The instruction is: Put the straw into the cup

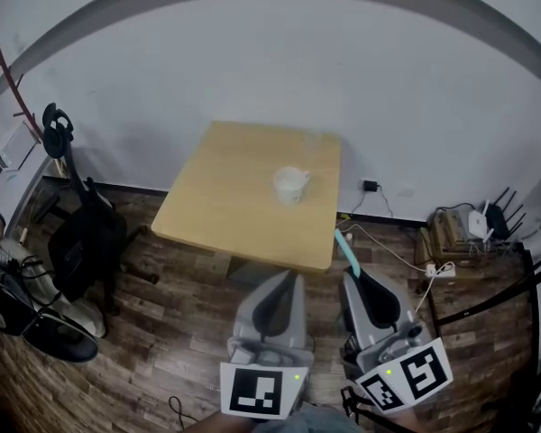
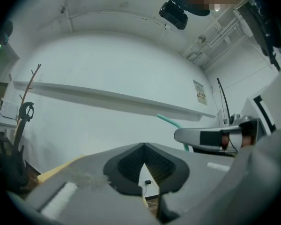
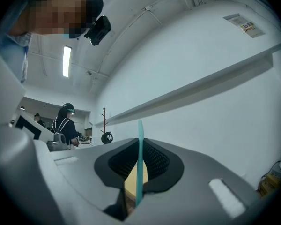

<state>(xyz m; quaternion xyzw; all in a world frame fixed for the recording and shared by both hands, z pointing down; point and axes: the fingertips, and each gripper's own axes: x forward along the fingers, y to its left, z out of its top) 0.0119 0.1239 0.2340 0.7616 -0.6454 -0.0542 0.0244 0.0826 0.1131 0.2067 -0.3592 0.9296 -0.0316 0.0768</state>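
Grips a teal straw [image 3: 140, 163] between the jaws of the right gripper [image 3: 140, 141], pads pressed on it from both sides, with the straw's end standing up past the jaw tips. Shows the same straw [image 1: 346, 246] in the head view, poking forward out of the right gripper [image 1: 351, 276], just off the near right corner of the wooden counter [image 1: 225, 197] and over the plank floor [image 1: 180, 323]. Places the white cup [image 1: 290, 185] upright on the counter, right of its middle and well apart from the straw. Cannot tell what the cup holds; shows only a pale inside at this range.

Holds the left gripper [image 1: 286, 282] low beside the right one, short of the counter's near edge. Brings the jaws of the left gripper [image 2: 144, 146] together at the tips, clamped on nothing. Catches the straw [image 2: 171, 121] and the right gripper [image 2: 178, 136] off to the side in the left gripper view.
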